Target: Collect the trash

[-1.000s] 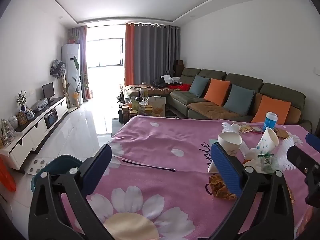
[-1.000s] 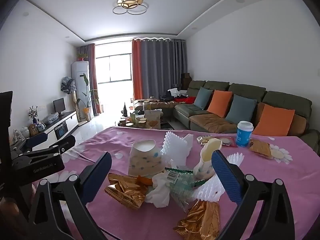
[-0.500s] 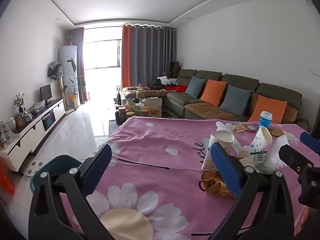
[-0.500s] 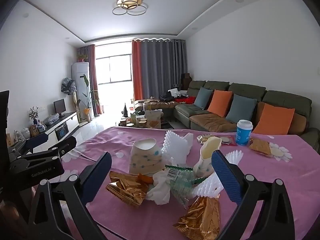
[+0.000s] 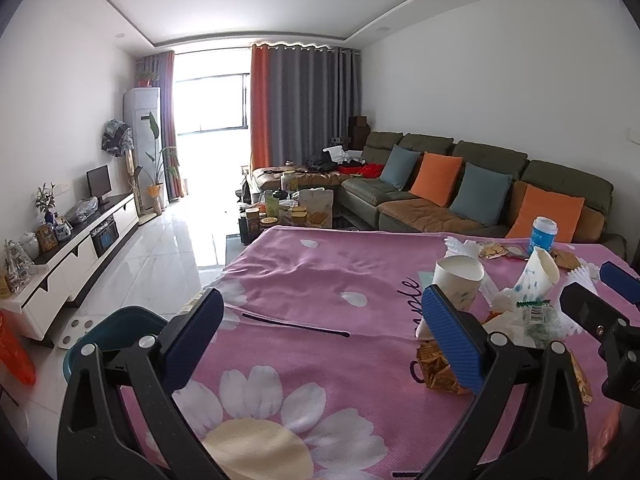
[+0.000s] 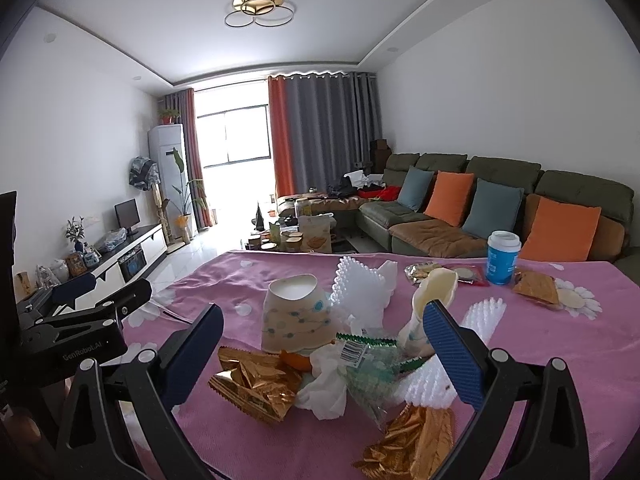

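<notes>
Both claws gape over the trash.
We judge the foil wrapper (image 6: 256,382) light and crinkly (slippery too); pinch its crumpled middle.

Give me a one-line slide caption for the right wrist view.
Open right gripper poised over table trash: gold wrappers, crumpled tissue, tipped paper cup.

Crumpled gold wrappers (image 6: 256,384), paper cups (image 6: 298,320), tissue (image 6: 326,384) heaped together.

Blown-out window (image 5: 210,104) backlights the room; fisheye edges darken.
</notes>
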`<state>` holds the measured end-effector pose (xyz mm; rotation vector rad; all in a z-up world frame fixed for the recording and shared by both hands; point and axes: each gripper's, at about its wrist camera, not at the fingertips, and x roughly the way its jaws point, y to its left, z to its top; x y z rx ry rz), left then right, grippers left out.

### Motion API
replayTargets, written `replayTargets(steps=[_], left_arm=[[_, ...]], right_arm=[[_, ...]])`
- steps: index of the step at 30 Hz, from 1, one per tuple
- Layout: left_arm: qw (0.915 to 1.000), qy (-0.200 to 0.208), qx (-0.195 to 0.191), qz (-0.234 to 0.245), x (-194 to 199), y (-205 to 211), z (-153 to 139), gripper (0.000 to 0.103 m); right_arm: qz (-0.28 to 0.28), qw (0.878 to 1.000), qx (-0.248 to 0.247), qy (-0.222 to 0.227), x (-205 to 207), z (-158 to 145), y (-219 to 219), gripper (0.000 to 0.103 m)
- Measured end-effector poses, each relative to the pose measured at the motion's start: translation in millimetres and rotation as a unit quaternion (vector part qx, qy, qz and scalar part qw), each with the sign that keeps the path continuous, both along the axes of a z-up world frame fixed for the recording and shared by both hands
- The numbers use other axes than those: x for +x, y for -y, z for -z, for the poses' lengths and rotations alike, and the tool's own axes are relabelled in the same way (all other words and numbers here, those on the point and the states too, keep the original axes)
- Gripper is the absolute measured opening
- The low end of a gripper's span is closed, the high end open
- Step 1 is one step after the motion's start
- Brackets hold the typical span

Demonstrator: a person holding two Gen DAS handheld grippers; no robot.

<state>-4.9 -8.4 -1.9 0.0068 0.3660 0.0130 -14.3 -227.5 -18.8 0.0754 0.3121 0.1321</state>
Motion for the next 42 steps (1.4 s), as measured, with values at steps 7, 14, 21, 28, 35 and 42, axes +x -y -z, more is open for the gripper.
replayTargets(steps=[7, 14, 21, 28, 35, 42], left_arm=[[0.9999, -0.005, 0.001, -0.015, 7.8, 1.7, 2.3, 0.098], [0.9999, -0.001, 0.016, -0.005, 4.9, 13.5, 4.7, 0.098], [0.9998, -0.005, 0.007, 0.017, 7.9, 15.8, 7.8, 0.098], [0.9993, -0.006, 0.004, 0.038, 11.5, 20.6, 10.7, 0.098], [0.9993, 0.000, 0.004, 0.038, 11.4, 20.6, 9.7, 0.098], [0.9994, -0.001, 0.003, 0.036, 11.5, 19.7, 9.4, 0.098]], right_arm=[[-0.011, 1.000, -0.006, 0.001, 6.5, 0.1, -1.0, 0.097], [-0.007, 1.000, 0.008, -0.003, 9.8, 4.8, 5.5, 0.097], [0.006, 1.000, 0.003, -0.003, 10.1, 5.5, 6.2, 0.097], [0.021, 1.000, -0.004, -0.006, 7.6, 5.8, 4.8, 0.097], [0.022, 1.000, -0.003, -0.007, 7.5, 5.6, 6.8, 0.097], [0.021, 1.000, -0.004, -0.007, 7.7, 5.0, 6.2, 0.097]])
